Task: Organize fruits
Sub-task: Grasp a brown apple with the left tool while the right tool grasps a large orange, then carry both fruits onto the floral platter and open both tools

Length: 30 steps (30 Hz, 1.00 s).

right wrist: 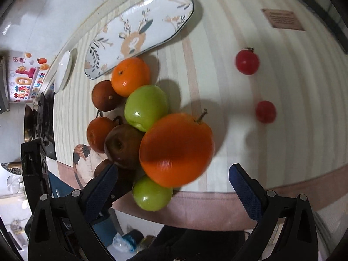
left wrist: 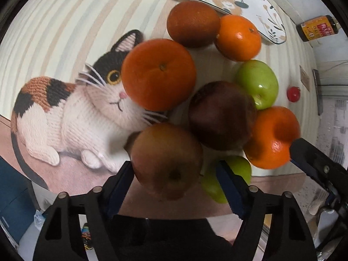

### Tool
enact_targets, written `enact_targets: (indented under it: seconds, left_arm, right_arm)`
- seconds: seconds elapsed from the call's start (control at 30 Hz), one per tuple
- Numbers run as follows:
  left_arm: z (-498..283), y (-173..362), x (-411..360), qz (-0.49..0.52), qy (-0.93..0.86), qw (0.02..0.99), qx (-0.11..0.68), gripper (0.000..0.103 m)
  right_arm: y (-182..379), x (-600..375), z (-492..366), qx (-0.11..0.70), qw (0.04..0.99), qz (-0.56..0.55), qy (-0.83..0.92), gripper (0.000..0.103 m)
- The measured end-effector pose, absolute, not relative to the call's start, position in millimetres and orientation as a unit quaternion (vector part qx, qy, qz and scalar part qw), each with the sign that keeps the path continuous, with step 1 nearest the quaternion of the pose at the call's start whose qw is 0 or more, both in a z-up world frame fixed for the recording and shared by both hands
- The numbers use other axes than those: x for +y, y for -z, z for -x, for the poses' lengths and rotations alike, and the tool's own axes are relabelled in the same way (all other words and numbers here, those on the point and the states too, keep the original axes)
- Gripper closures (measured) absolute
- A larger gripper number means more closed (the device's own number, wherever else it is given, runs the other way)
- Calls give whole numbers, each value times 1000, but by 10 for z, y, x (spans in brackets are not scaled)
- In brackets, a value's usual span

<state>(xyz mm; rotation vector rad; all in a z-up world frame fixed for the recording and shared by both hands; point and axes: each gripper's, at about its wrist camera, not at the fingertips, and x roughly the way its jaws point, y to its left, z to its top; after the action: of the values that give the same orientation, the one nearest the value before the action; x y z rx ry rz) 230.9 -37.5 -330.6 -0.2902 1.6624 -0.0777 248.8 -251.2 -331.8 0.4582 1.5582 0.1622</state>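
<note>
A heap of fruit lies on the cat-picture mat (left wrist: 65, 117) near the table's front edge: oranges (left wrist: 158, 74), green apples (left wrist: 258, 82), a dark red apple (left wrist: 221, 115) and a brown round fruit (left wrist: 192, 22). My left gripper (left wrist: 176, 174) is shut on a reddish-brown apple (left wrist: 167, 161). My right gripper (right wrist: 174, 176) is open just behind a large orange (right wrist: 176, 148), which lies between its fingers but apart from them. One right finger (left wrist: 308, 158) shows in the left wrist view beside that orange (left wrist: 274, 137).
A long oval plate with floral print (right wrist: 139, 32) lies beyond the heap. Two small red tomatoes (right wrist: 247, 61) (right wrist: 265, 111) sit on the striped tablecloth to the right. A small white dish (right wrist: 63, 74) and a dark bottle (left wrist: 318, 27) stand by the wall.
</note>
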Motion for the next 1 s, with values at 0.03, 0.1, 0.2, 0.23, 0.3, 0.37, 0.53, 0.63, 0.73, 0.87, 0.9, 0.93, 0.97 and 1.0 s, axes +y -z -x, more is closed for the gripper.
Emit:
enact_targets:
  seconds: [0.03,0.1,0.2,0.23,0.3,0.37,0.53,0.63,0.73,0.87,0.9,0.93,0.97,1.0]
  left_arm:
    - [-2310,3293,-363,123,28,669,733,40]
    - [-2306,3275,-338,118,32,673,729,41]
    - [-2269,3246,-286,111,33,677,727,41]
    - [-2244,3231,-256,103,32,679,726,41]
    - [-2170,3216,-181,92,28,684,723,41]
    - [-2150,3207,-148,94,30,685,722,41]
    - [-2206,3292,-197,77,35,684,725,41]
    - [-2184,3274,-266,69,34,687,723,41]
    - [-2124,3313,-244,67,35,691,719,41]
    - [-2120,3305,-280,65,36,695,715,42]
    - [-2188,3308,-375,63,36,697,714,42]
    - [-2205,3266,-372,62,37,699,712,42]
    - [-2211,3236,-367,62,38,700,710,42]
    - [-2220,3188,-355,63,40,703,708,42]
  right_arm:
    - [3384,-2481,-2530,701,681,-198,-72,0]
    - [3482,-2455,-2567,709,672,-199,-76,6]
    - [3577,-2420,-2579,710,667,-212,-81,19]
    - [3572,-2421,-2569,710,668,-209,-82,20]
    - [3561,-2429,-2531,716,667,-192,-77,20]
    - [3553,-2430,-2476,719,667,-176,-82,20]
    - [3511,-2342,-2432,704,688,-154,-80,18]
    - [3493,-2313,-2437,700,695,-142,-79,18]
    - [3484,-2312,-2423,698,697,-144,-79,19]
    - [3470,-2409,-2433,696,696,-157,-74,21]
    - [3464,-2417,-2428,697,696,-157,-73,21]
    - [3447,-2413,-2419,696,697,-156,-71,21]
    - [3437,-2436,-2410,695,697,-158,-73,21]
    - [3420,-2451,-2407,695,696,-163,-75,21]
